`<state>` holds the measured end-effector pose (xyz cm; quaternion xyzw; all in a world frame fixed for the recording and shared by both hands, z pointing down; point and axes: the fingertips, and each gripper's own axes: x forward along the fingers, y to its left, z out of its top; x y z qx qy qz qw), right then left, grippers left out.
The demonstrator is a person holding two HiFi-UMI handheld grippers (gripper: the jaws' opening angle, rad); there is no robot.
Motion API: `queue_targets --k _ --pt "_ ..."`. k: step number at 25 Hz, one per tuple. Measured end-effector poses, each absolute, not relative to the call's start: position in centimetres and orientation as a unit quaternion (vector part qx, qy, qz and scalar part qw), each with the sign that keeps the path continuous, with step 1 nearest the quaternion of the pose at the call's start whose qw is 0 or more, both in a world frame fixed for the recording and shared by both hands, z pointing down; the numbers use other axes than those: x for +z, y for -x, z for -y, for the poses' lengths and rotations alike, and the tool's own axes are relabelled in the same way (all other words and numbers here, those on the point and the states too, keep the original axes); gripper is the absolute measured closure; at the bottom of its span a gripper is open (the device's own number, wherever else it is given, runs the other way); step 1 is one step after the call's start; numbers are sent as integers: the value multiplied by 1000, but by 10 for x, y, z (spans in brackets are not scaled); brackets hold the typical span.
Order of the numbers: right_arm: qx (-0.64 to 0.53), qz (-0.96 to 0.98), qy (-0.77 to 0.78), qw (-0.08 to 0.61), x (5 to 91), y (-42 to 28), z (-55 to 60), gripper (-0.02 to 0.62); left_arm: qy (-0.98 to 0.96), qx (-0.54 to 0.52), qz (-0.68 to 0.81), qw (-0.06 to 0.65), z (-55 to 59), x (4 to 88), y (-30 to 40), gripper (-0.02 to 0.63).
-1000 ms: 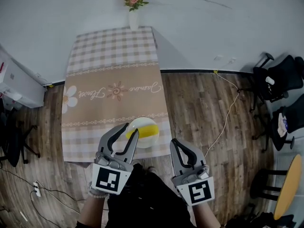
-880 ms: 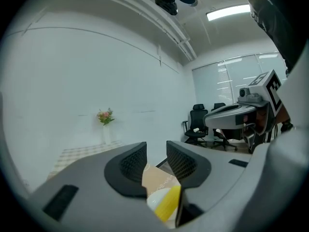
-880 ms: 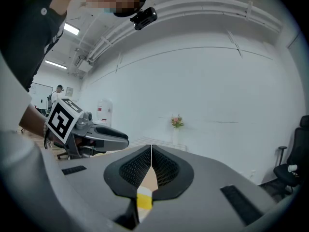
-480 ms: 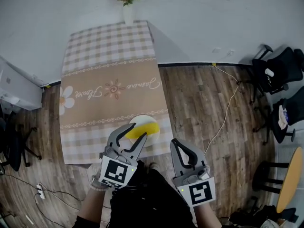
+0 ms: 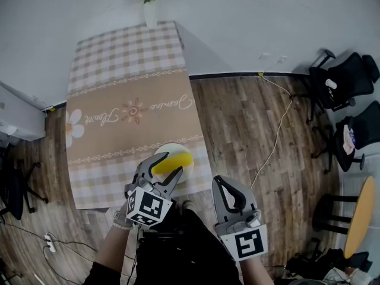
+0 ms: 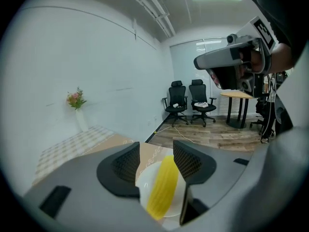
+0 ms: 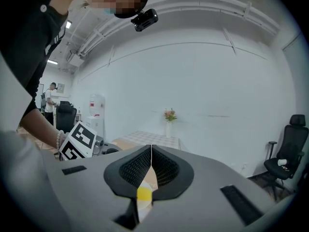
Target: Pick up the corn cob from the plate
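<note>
Careful: left gripper (image 6: 157, 161) jaws just opening, corn cob (image 6: 161, 187) between them untouched; skewed squeeze could roll it off plate (image 6: 145, 180). Right gripper (image 7: 151, 166) closed, empty.

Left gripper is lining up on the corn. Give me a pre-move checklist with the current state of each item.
1. Left gripper jaws open: ok. They have just been opening and stand wide apart.
2. Corn cob between the jaws: ok. It shows in the gap, with neither pad on it.
3. Cob runs along the gap, so the jaws would close across its width: ok.
4. Gripper low enough to clamp: cannot tell.
5. Cob lying on the plate, nothing else on it: ok.
6. Right gripper out of the way: ok. It is shut, empty and held back from the plate.
</note>
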<state>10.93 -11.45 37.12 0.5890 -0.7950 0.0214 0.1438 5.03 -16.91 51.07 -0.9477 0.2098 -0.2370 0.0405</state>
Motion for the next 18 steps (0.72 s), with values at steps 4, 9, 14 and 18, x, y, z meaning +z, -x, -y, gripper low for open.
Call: queue_targets --k 4,9,14,18 --pt "30 788 -596 148 376 -115 113 552 946 -261 -190 42 168 534 -55 376" --pt "36 782 -603 153 380 -120 109 552 937 -305 -157 70 162 562 -60 356" --pt "43 776 -610 156 384 -124 106 552 929 -336 -138 69 161 586 -64 347" --pt "46 771 -615 160 386 -127 103 552 926 -350 -127 61 162 600 -65 344"
